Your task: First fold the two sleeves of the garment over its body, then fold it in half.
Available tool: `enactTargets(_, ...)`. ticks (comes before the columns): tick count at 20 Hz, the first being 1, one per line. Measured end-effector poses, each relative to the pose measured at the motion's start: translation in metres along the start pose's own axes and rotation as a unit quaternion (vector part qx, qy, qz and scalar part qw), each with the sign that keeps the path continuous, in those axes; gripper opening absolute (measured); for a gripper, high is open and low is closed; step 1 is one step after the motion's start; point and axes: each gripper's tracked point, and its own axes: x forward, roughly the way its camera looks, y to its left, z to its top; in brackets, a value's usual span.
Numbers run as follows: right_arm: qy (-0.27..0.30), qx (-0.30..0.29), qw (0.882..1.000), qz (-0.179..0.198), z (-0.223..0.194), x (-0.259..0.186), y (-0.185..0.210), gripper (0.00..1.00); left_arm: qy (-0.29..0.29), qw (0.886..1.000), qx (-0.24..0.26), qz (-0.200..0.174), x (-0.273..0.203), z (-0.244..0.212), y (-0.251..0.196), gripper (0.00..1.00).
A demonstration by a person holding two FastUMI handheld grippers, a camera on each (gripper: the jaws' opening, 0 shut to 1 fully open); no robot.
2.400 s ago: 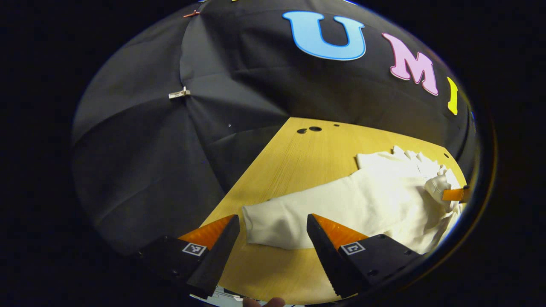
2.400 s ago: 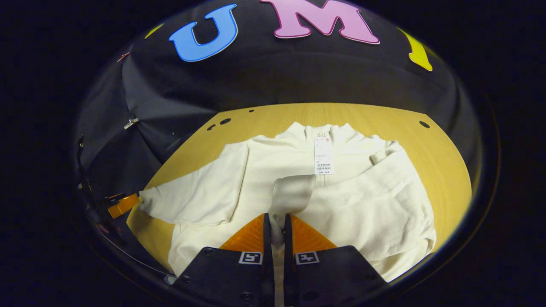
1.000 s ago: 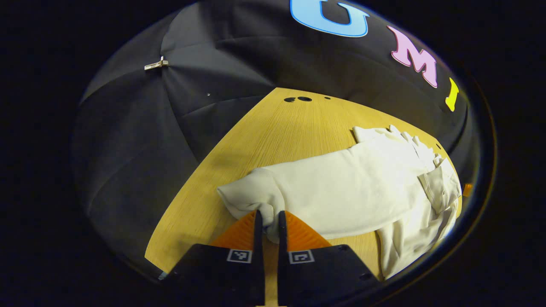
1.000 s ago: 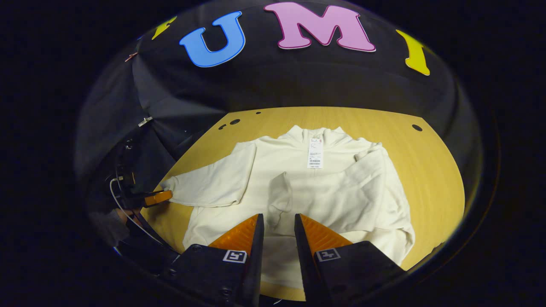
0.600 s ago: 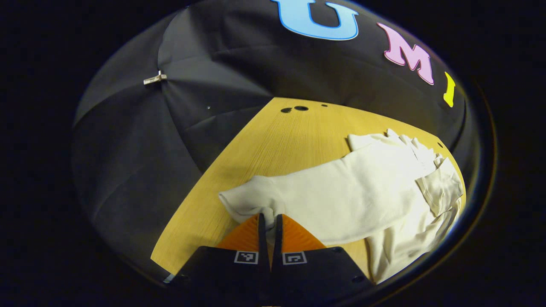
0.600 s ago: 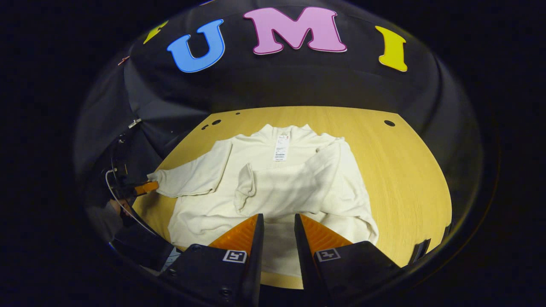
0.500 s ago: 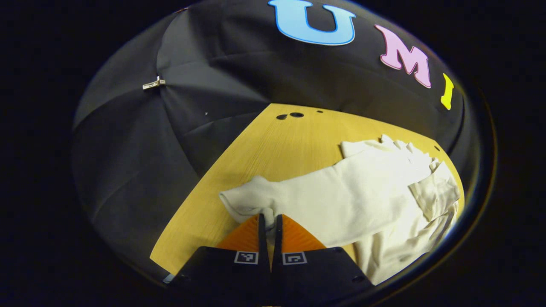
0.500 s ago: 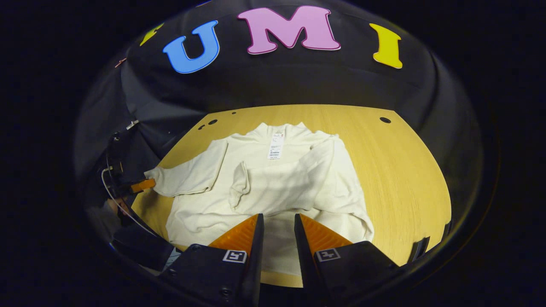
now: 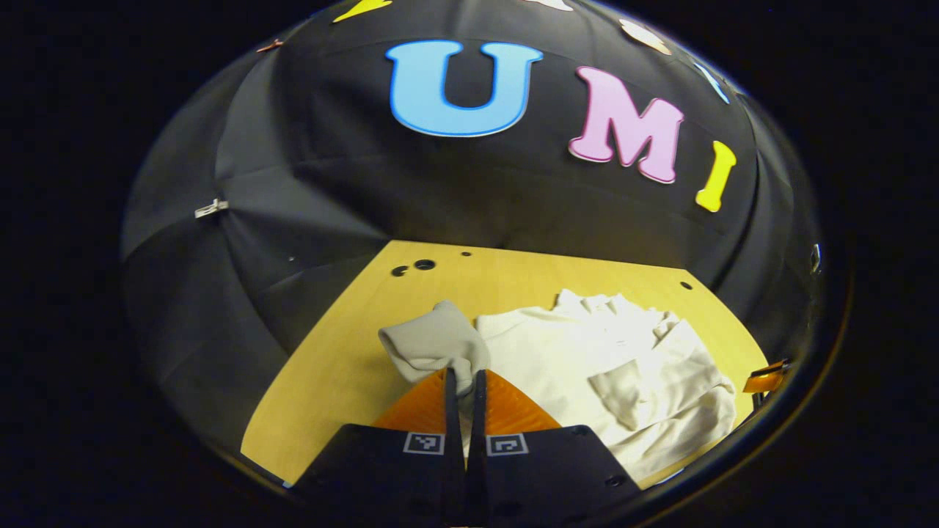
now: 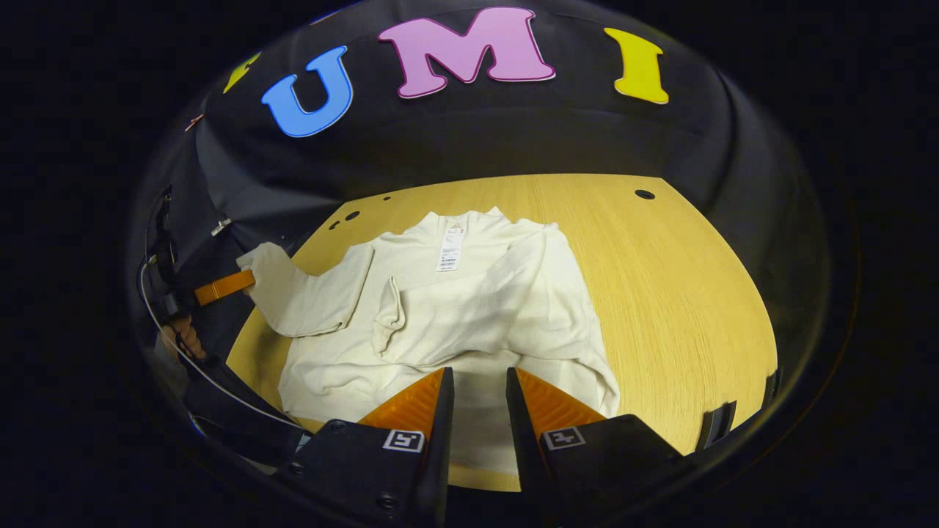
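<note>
Pinching the cuff of the left sleeve [image 9: 434,346], the left gripper [image 9: 462,381] has both fingers pressed together on the cloth, cuff bunched just above the fingertips and lifted off the wooden table [image 9: 345,367]. In the right gripper view the same gripper [image 10: 246,279] sits at the far left edge of the table, sleeve [image 10: 308,297] stretched from it toward the shoulder, a hand [image 10: 187,339] below it on the handle. The cream garment [image 10: 469,308] lies flat on the table [image 10: 689,293], collar toward the booth wall, hem toward the right gripper [image 10: 478,385]. Right sleeve [image 10: 455,308] is already laid across the body, cuff ending near the left chest. A white tag [image 10: 449,251] hangs at the collar. Right gripper fingers stand slightly apart, gripping nothing, hovering just over the hem at the near middle of the garment; touching the cloth or not, cannot tell. In the left gripper view the garment body [image 9: 609,367] spreads to the right of the held cuff, with the right gripper's tip [image 9: 763,381] at the far right edge.
</note>
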Motion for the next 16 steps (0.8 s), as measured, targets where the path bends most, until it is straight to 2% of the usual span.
enactTargets(5, -0.002, 0.014, 1.0, -0.014, -0.003, -0.008, -0.025, 0.43, 0.011, 0.997, 0.028, -0.076, 0.011, -0.001, -0.097, 0.06)
enactTargets(10, 0.002, 0.031, 0.999, -0.033, -0.012, -0.019, -0.053, 0.43, 0.033, 0.985, 0.07, -0.152, 0.023, -0.024, -0.191, 0.06)
enactTargets(12, 0.005, 0.039, 0.998, -0.04, -0.017, -0.024, -0.065, 0.43, 0.054, 0.98, 0.089, -0.169, 0.034, -0.041, -0.21, 0.06)
enactTargets(16, 0.015, 0.047, 0.998, -0.051, -0.029, -0.032, -0.085, 0.43, 0.086, 0.972, 0.123, -0.179, 0.048, -0.068, -0.225, 0.06)
